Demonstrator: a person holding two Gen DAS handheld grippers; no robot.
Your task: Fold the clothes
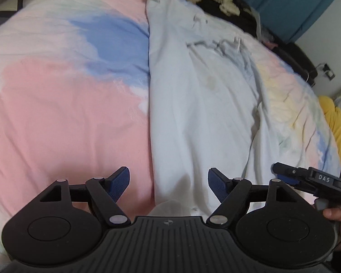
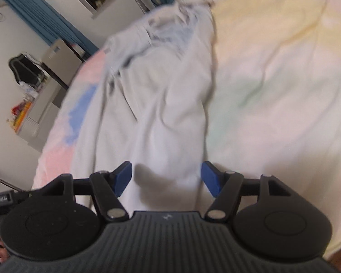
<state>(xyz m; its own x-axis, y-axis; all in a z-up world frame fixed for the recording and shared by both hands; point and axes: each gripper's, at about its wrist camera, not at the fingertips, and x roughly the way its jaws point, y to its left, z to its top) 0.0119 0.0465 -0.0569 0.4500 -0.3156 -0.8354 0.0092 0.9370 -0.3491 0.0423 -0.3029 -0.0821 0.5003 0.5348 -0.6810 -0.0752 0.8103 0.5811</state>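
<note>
Lying creased: pale cotton trousers [image 1: 200,104] | soft pastel bedspread [image 1: 68,113] | both grippers spread

Both wrist views close above the same pale garment [image 1: 193,113]

The right gripper [image 2: 167,178] is held with jaws wide apart above the near end of a pale grey garment [image 2: 161,104]. The garment is laid lengthwise on a pastel bedspread [image 2: 272,91], crumpled at its far end. Motion blur is noted.

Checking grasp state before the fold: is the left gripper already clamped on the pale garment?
No: the left gripper stands wide open, its blue pads apart with the pale garment lying loose between them.
</note>
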